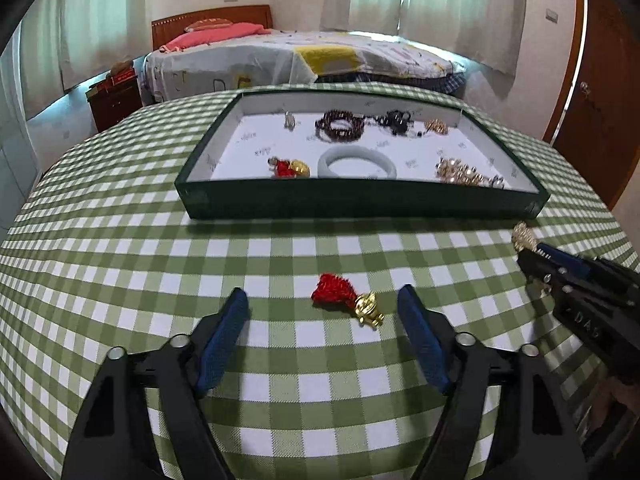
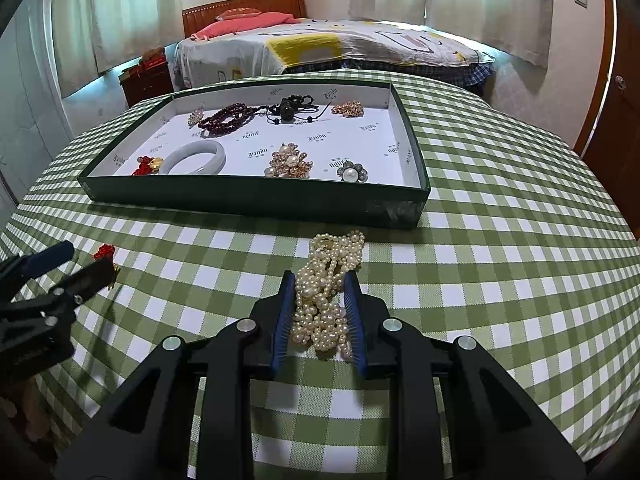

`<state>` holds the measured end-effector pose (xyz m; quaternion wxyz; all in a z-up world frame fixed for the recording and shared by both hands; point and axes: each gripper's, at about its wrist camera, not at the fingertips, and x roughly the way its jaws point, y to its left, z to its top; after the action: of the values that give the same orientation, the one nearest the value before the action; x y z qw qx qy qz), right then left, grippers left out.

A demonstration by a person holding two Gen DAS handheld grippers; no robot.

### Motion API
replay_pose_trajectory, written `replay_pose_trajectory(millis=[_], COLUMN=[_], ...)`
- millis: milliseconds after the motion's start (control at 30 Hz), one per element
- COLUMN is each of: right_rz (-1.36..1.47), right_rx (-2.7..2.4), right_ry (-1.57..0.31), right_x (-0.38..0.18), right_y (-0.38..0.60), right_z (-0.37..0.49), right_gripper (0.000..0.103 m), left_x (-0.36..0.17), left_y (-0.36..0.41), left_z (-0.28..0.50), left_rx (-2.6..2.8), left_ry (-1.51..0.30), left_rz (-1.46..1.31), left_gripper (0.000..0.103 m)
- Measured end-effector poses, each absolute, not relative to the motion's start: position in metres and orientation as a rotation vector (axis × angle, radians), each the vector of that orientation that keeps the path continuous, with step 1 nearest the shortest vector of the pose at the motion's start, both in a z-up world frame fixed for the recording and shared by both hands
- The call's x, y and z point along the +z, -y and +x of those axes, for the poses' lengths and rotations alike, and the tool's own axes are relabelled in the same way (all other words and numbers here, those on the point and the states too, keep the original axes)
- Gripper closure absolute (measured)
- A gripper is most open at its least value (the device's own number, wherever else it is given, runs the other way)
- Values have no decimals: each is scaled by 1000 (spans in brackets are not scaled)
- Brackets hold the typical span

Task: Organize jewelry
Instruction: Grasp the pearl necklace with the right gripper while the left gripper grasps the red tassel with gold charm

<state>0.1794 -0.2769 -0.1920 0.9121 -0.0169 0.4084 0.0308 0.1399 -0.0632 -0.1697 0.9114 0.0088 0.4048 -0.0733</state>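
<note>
On checked cloth before tray (image 2: pixel 256 200): right gripper (image 2: pixel 320 280) fingers clamp pearl strand (image 2: pixel 326 280); left gripper (image 1: pixel 322 296) fingers spread around tassel charm (image 1: pixel 344 298).

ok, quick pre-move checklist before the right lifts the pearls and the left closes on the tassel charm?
1. Right gripper on the pearl necklace: ok, both pads press the bunch.
2. Whole necklace inside the grip: not ok, loops spill past the fingertips toward the tray.
3. Left gripper jaws open: ok.
4. Red tassel charm between the left gripper's fingers: ok, lying on the tablecloth, untouched.
5. Free spot in the tray for both: ok, bare lining in the middle.
6. Grippers clear of each other: ok, apart on the table.
</note>
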Motion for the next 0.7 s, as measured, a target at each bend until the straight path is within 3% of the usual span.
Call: replay_pose_trajectory(millis=[200, 633, 700], right_rz=[-31, -30, -29], right_rx=[64, 64, 64], right_ry=[-840, -838, -837], right_x=[-192, -191, -191], right_y=[277, 276, 276], right_z=[180, 179, 179], right_gripper=[78, 78, 78], left_x=[-169, -168, -168], left_y=[54, 59, 59], left_z=[137, 144, 144], left_rx=[-124, -148, -153], left_ry=[-843, -840, -836], left_rz=[14, 14, 15], left_gripper=[47, 49, 61])
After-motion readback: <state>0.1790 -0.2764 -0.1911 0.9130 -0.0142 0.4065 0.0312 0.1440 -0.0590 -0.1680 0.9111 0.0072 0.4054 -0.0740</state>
